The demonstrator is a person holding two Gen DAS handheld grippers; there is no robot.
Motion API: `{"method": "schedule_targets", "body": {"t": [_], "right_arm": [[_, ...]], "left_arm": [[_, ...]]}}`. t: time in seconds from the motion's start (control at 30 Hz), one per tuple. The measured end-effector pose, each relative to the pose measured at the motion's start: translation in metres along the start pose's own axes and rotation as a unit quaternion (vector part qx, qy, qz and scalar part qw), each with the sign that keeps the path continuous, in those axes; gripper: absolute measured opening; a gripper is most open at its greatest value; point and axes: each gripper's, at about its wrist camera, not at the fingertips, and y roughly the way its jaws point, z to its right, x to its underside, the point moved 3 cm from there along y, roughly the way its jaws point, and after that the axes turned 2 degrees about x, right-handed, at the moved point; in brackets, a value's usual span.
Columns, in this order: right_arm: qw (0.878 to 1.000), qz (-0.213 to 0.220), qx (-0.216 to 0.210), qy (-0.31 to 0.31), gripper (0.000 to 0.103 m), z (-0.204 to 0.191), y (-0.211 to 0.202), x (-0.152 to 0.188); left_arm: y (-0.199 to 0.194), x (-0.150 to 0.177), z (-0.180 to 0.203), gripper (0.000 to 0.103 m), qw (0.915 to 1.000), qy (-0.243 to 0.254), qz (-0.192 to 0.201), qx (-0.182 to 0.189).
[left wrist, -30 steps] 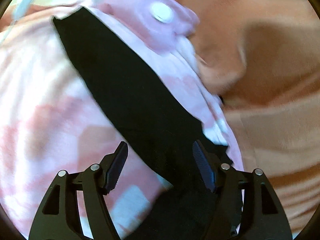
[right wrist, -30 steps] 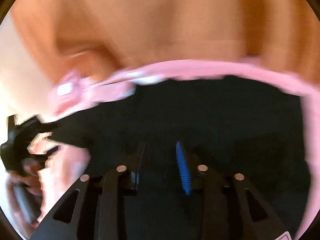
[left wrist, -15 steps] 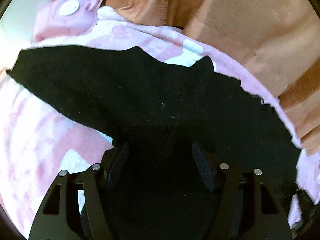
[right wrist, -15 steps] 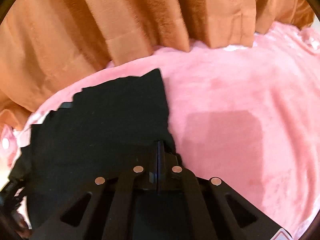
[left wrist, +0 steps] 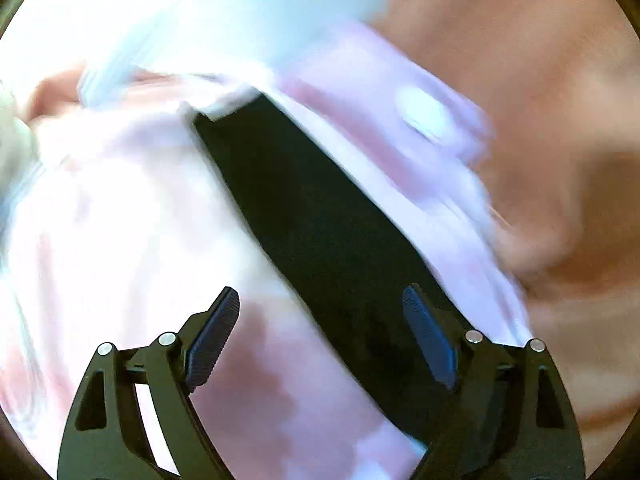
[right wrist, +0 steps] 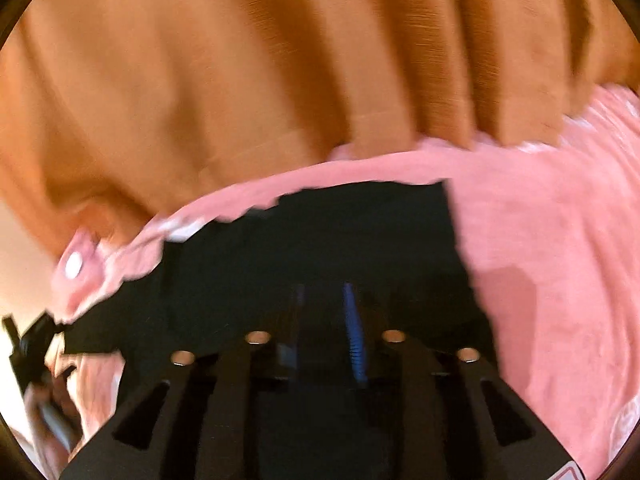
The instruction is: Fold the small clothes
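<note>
A small black garment [left wrist: 320, 232] lies on a pink and white blanket [left wrist: 120, 240]. In the left wrist view it runs as a dark band from the upper middle down to the lower right. My left gripper [left wrist: 324, 328] is open, its right finger over the cloth, its left finger over the blanket. In the right wrist view the black garment [right wrist: 320, 240] spreads wide on the pink blanket [right wrist: 552, 240]. My right gripper [right wrist: 324, 312] hovers over it with jaws a little apart and nothing between them. Both views are blurred.
An orange curtain [right wrist: 280, 60] hangs behind the blanket and shows at the right of the left wrist view [left wrist: 560, 80]. A pink tab with a white snap button [left wrist: 424, 116] lies beside the garment. The left gripper [right wrist: 32, 344] shows at the far left.
Half a second ago my right gripper was shut on the black garment; now its jaws are apart. The left view swung from a broad spread of cloth to a narrow diagonal band. Both cameras moved fast.
</note>
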Motion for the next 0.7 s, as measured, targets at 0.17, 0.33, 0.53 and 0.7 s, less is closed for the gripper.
{"method": "schedule_targets", "body": {"t": [0.17, 0.33, 0.53, 0.7], "right_arm": [[0.999, -0.03, -0.03, -0.033, 0.039, -0.034, 0.013, 0.013], [0.998, -0.034, -0.036, -0.043, 0.043, -0.042, 0.01, 0.02], [0.999, -0.027, -0.031, -0.016, 0.044, -0.024, 0.012, 0.009], [1.0, -0.027, -0.012, 0.002, 0.054, 0.002, 0.015, 0.0]], "left_arm": [[0.04, -0.048, -0.037, 0.077, 0.9985, -0.013, 0.006, -0.052], [0.041, -0.043, 0.018, 0.003, 0.9984, 0.053, -0.011, 0.015], [-0.073, 0.061, 0.177, 0.003, 0.9528, 0.223, 0.004, 0.206], [-0.104, 0.229, 0.232, 0.025, 0.8941, 0.311, -0.136, 0.292]]}}
